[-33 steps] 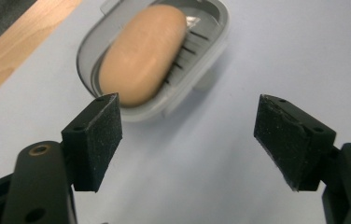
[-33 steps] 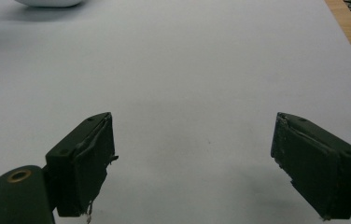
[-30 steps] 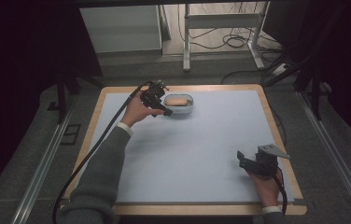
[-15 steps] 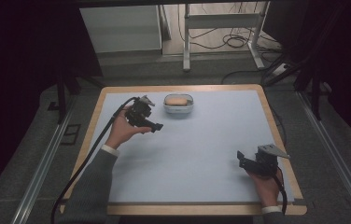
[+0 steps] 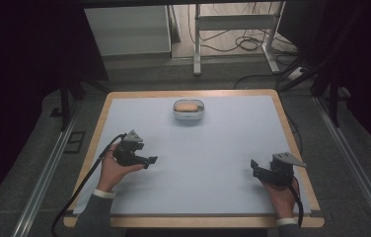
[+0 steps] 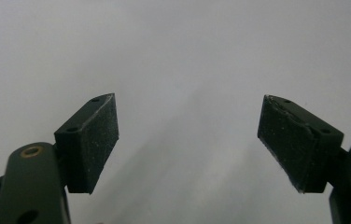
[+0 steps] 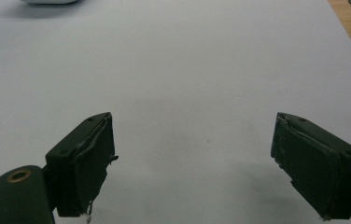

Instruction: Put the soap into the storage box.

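The right gripper sits at the near right of the counter, jaws wide apart and empty. The left gripper, near left, is also wide open and empty. Far from both, a bowl stands at the back middle.

A: Lab or test bay, dimly lit. Wood-edged table under a pale mat, metal floor rails.
B: Agreed. Loose cables and a metal frame stand behind it.
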Action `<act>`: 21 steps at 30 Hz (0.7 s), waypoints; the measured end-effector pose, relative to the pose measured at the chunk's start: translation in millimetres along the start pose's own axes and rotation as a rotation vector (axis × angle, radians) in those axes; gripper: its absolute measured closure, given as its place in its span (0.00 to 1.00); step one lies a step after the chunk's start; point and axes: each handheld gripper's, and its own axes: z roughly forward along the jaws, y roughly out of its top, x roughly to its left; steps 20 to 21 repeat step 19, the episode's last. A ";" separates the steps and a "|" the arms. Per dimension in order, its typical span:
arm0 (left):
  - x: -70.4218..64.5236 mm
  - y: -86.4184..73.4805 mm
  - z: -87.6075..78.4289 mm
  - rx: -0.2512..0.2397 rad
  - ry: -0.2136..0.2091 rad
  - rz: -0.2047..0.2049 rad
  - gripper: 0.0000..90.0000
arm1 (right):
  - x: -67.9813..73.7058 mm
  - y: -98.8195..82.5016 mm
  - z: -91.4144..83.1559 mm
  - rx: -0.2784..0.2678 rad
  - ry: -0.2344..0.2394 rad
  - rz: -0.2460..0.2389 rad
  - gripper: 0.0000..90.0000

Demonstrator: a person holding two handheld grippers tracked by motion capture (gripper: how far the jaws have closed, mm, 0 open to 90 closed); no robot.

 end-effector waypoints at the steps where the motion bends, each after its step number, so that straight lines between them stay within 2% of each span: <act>1: 0.3 -3.8 0.1 0.001 0.004 -0.004 0.23 | -0.1 0.0 0.0 0.000 0.000 0.001 0.15; 3: 1.8 -8.3 -0.4 0.012 0.009 -0.009 0.23 | -0.3 0.0 0.1 0.001 0.000 0.001 0.15; 7: 4.9 -14.1 -2.7 -0.009 0.013 -0.037 0.23 | -0.3 0.1 0.1 0.001 0.003 0.001 0.15; 21: 7.5 -20.5 -6.1 -0.010 0.020 -0.052 0.23 | -1.5 -0.2 -0.9 -0.010 0.025 -0.001 0.15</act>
